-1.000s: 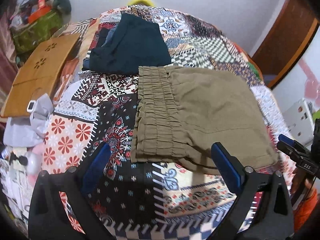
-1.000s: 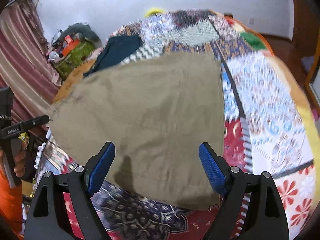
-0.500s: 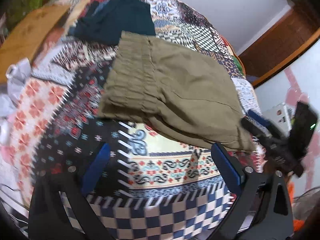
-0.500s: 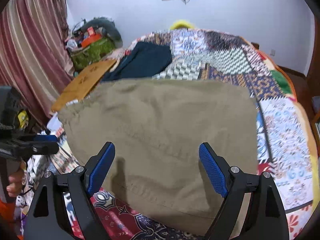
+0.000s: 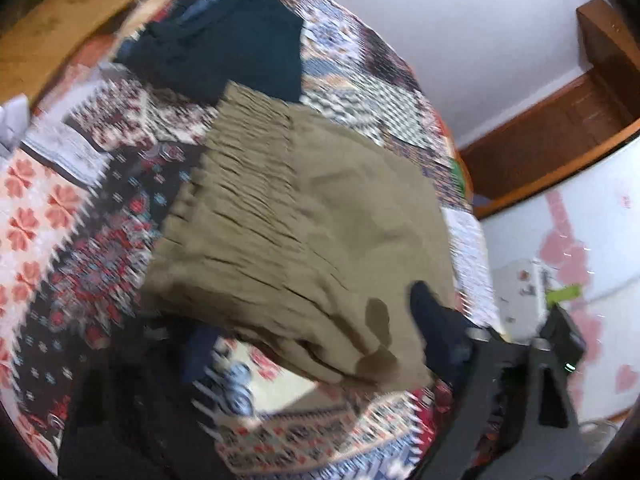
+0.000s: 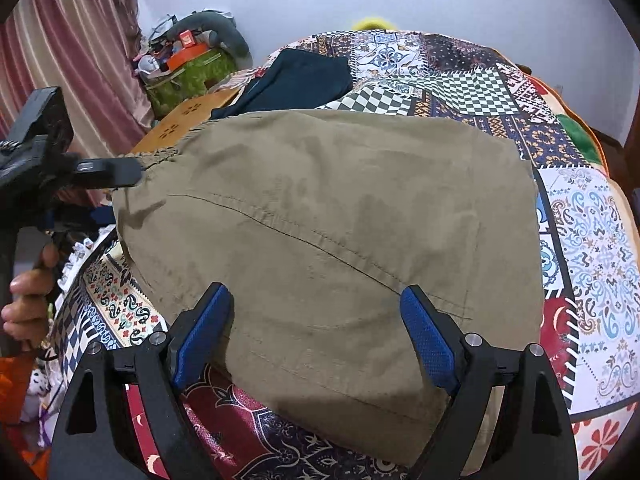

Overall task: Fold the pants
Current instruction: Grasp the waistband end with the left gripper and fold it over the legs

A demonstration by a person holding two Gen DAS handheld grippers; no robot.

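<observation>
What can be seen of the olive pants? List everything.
The olive pants look like thin woven cotton, olive-khaki, and lie folded into a flat, roughly square stack on the patchwork bedspread. A gathered elastic waistband runs along one edge, and stitched seam lines cross the top panel. Layered edges show at the near corner. The far waistband corner lies next to the dark teal garment; the blur hides whether they touch. Neither gripper grips them.

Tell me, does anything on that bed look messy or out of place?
Not really. The olive pants lie folded flat on the patchwork quilt, with a dark garment beyond. Only their near edge shows uneven layers.
</observation>
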